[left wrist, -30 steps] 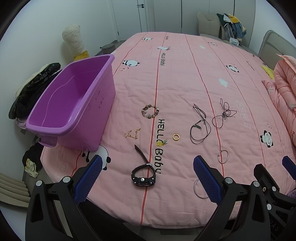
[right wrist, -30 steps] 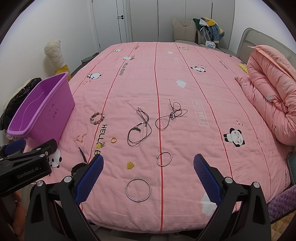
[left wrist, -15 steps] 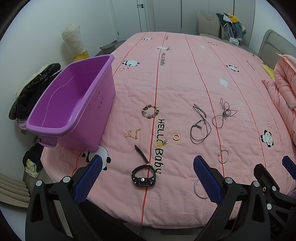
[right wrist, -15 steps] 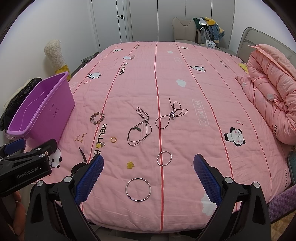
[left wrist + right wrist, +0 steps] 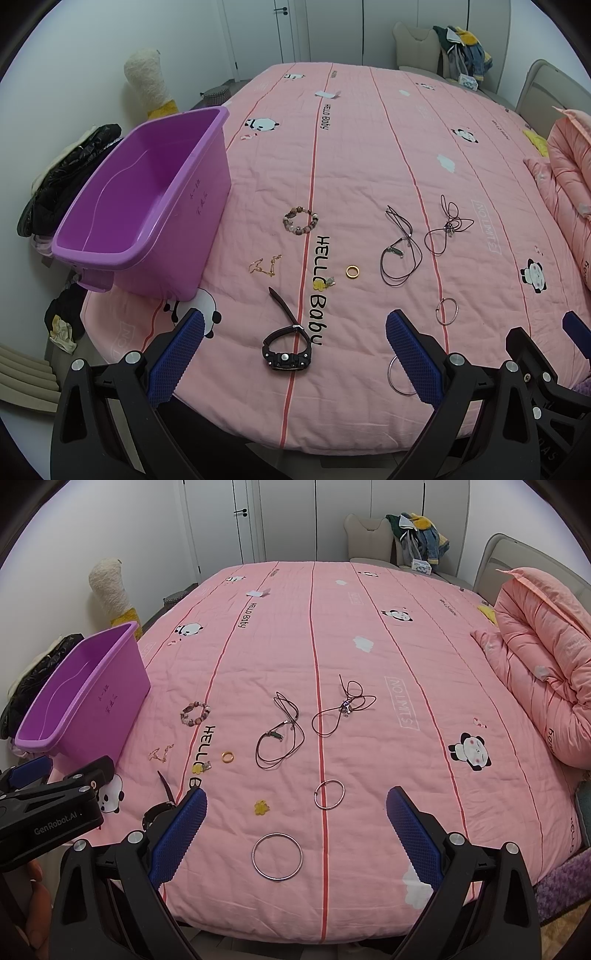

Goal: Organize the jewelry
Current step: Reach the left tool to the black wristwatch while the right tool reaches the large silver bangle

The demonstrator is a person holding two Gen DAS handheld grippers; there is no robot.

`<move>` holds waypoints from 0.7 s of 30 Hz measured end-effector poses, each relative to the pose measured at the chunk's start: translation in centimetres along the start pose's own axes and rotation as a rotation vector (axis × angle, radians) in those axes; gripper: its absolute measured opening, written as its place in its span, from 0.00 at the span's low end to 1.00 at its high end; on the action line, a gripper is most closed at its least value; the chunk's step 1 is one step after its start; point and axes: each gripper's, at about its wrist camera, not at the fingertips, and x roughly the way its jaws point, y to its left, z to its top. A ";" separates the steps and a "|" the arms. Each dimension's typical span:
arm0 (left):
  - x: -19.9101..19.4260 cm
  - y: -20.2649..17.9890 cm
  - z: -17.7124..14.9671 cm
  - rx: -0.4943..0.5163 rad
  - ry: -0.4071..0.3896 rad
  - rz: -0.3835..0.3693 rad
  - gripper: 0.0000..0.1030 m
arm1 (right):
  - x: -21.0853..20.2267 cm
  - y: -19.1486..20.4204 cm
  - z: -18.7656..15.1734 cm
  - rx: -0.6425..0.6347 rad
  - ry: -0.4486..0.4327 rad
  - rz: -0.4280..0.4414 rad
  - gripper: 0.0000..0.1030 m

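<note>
Jewelry spread on the pink bed (image 5: 369, 147), both hand-held grippers empty.

Left hand-held gripper (image 5: 295, 354) and right hand-held gripper (image 5: 295, 830) gape wide apart; black watch (image 5: 286, 350) sits between the left fingers (purple bin (image 5: 140, 206) at ten o'clock), large silver bangle (image 5: 277, 856) between the right.

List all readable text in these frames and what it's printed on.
"HELLO Baby": pink bedspread, near edge, beside the black watch.
"HELLO Baby", smaller: the bedspread, far end.
"NO LIMITS": the bedspread, right of the cord necklaces.
"GenRobot.AI": body of the left gripper, in the right wrist view.
Handwritten marks on the purple bin: too small to read.
Partial letters on the folded duvet and the bedspread's edges: unreadable.
</note>
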 end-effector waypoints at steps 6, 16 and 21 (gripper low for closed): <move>0.0 0.1 -0.1 0.001 0.000 -0.001 0.94 | 0.2 0.2 0.0 -0.001 0.004 0.002 0.91; 1.4 0.8 -1.2 -0.006 0.021 -0.026 0.94 | 1.8 -0.5 -1.3 0.016 0.036 0.029 0.91; 4.6 1.9 -3.3 0.011 0.063 -0.002 0.94 | 4.5 -1.4 -3.7 0.034 0.104 0.065 0.91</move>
